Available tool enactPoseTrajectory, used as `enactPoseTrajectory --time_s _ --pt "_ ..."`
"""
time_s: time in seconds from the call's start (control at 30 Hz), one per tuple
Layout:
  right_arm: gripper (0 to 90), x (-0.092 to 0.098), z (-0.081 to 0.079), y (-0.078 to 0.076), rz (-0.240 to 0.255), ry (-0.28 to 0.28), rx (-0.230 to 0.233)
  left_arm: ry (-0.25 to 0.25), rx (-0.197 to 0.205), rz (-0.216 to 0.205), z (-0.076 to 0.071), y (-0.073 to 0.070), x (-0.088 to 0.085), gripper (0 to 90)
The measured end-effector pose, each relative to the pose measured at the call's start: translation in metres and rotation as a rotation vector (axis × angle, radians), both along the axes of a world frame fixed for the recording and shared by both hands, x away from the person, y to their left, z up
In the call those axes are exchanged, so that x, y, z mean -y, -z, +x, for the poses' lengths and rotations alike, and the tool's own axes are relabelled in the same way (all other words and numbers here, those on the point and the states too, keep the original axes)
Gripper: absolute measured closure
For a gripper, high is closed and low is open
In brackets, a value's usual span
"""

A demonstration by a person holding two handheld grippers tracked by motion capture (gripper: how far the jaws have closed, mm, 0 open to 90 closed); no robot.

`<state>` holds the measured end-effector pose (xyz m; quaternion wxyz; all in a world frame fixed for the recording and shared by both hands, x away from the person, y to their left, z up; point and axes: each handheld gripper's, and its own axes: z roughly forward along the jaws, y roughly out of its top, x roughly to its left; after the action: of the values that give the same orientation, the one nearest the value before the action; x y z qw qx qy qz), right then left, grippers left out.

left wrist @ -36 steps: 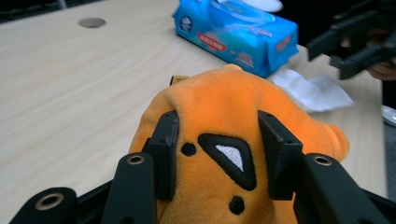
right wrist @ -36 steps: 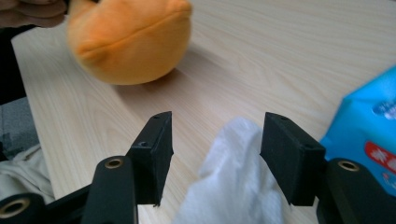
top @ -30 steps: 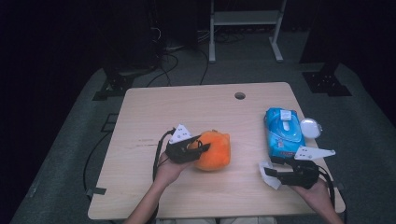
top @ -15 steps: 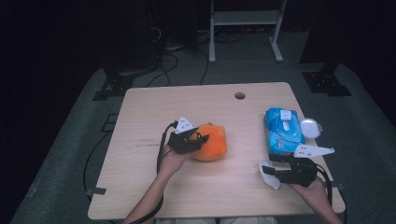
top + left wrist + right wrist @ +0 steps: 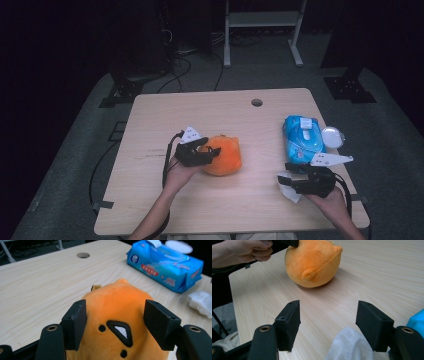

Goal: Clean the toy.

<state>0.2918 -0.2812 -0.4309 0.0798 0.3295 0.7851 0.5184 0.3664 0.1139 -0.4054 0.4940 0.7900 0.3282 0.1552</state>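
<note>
L gripper (image 5: 212,151) nudged plush (image 5: 223,155) right; plush base cut off.

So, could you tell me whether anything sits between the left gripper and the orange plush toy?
Nothing visible does. The left gripper has its open jaws on either side of the orange plush toy, with no other object between them.

The orange plush toy (image 5: 117,322) and crumpled white wipe (image 5: 349,346) are cut off by the bottom edge
</note>
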Motion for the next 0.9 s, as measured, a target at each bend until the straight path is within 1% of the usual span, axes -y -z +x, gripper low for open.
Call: enactPoseTrajectory --time_s 0.03,0.07,0.13,0.27,0.3,0.5,0.53,0.57,0.63,0.67,0.73,0.83,0.9 --pt "34.8 0.0 0.001 0.0 -0.002 -0.001 0.001 -0.003 0.001 -0.014 -0.001 -0.002 -0.002 35.6" --pt "34.7 -0.001 0.001 0.0 -0.002 -0.001 0.0 -0.005 0.004 -0.016 -0.002 -0.004 -0.004 34.8" --pt "34.5 -0.002 0.002 0.0 -0.002 -0.002 -0.001 -0.006 0.01 -0.009 -0.005 -0.007 -0.007 33.8" --pt "34.2 -0.004 0.003 0.0 -0.002 -0.004 -0.002 -0.01 0.009 -0.006 -0.009 -0.007 -0.013 32.0" --pt "34.0 -0.005 0.004 0.0 -0.003 -0.007 0.001 -0.019 0.006 -0.013 -0.011 -0.007 -0.017 31.2" --pt "33.5 -0.009 0.005 -0.001 -0.009 -0.012 0.0 -0.042 0.0 -0.019 -0.02 -0.004 -0.032 28.6" --pt "33.5 -0.009 0.005 -0.001 -0.009 -0.012 0.0 -0.042 0.0 -0.019 -0.02 -0.004 -0.032 28.1" --pt "33.4 -0.01 0.006 -0.001 -0.01 -0.013 -0.002 -0.05 -0.005 -0.021 -0.023 -0.004 -0.038 27.9" --pt "33.3 -0.011 0.006 -0.002 -0.012 -0.016 -0.001 -0.059 -0.008 -0.028 -0.027 -0.003 -0.044 27.1" --pt "33.2 -0.012 0.006 -0.002 -0.012 -0.016 0.0 -0.063 -0.008 -0.024 -0.028 -0.003 -0.047 26.8" --pt "33.0 -0.013 0.007 -0.002 -0.013 -0.016 -0.001 -0.072 -0.016 -0.042 -0.033 -0.002 -0.053 25.5" --pt "32.9 -0.015 0.007 -0.002 -0.014 -0.018 -0.002 -0.086 -0.022 -0.033 -0.038 0.0 -0.06 22.7" --pt "32.7 -0.016 0.008 -0.001 -0.014 -0.018 -0.002 -0.097 -0.023 -0.037 -0.042 0.001 -0.065 21.7"
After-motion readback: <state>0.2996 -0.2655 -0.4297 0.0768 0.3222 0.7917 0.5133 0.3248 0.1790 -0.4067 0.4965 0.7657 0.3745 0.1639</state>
